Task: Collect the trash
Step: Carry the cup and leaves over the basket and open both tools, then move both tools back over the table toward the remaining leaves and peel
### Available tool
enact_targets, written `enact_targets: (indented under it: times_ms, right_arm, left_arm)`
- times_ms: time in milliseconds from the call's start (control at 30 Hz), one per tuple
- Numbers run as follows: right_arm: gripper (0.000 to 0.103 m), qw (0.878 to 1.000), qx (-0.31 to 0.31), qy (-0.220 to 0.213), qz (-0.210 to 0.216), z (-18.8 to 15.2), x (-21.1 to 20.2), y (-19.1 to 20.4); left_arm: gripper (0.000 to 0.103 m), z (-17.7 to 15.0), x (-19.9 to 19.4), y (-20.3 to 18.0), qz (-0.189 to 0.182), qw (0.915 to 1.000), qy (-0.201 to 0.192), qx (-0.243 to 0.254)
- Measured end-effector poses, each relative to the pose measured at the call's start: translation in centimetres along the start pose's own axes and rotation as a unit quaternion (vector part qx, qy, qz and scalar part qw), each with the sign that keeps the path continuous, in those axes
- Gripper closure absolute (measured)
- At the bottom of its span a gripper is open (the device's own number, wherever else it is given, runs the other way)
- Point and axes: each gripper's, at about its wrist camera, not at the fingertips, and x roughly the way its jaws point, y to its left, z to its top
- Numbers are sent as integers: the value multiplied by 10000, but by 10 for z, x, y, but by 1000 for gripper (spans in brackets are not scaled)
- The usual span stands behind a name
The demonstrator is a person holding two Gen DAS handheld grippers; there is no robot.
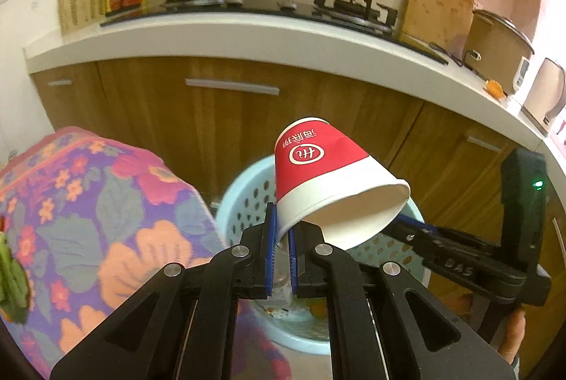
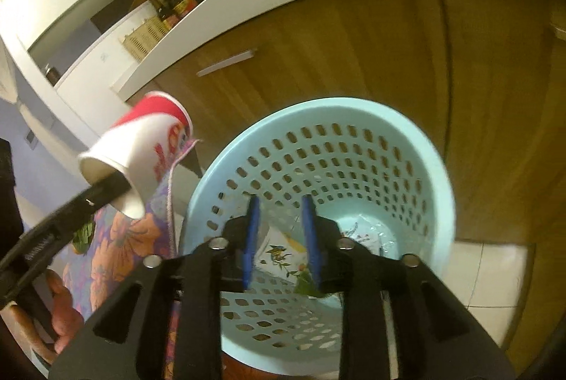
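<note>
Left of the pale blue perforated plastic waste basket (image 2: 417,146) lies a flower-patterned cloth in purple, pink and orange (image 1: 88,203). Just above the basket's left rim, the left gripper (image 1: 281,238) has its blue-padded jaws clamped on the rim of a red-and-white paper cup (image 1: 329,178) (tipped bottom-up, its mouth facing down and to the right). Farther right, the right gripper (image 2: 279,238) points down into the basket, jaws apart around nothing, over crumpled printed wrappers (image 2: 283,256) on the bottom.
</note>
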Motion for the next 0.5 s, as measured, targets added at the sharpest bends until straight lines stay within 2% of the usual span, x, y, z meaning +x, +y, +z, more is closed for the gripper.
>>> enact_targets:
  times_ms: [133, 167, 200, 267, 500]
  right_arm:
    - [74, 9996, 147, -183, -174, -2, -16, -15]
    - [71, 9995, 161, -197, -212, -3, -18, -17]
    - [68, 9994, 163, -190, -238, -4, -18, -18]
    - [63, 9992, 164, -196, -315, -5, -21, -20]
    - [61, 9993, 47, -280, -240, -5, -27, -8]
  left_arm:
    - [97, -5, 18, -9, -108, 9997, 230, 49]
    - [86, -7, 19, -11, -138, 9996, 235, 59]
    - [70, -8, 20, -13, -162, 9996, 212, 68]
    - [61, -12, 17, -17, -104, 9998, 54, 148]
    - [61, -14, 9, -10, -71, 9999, 57, 143]
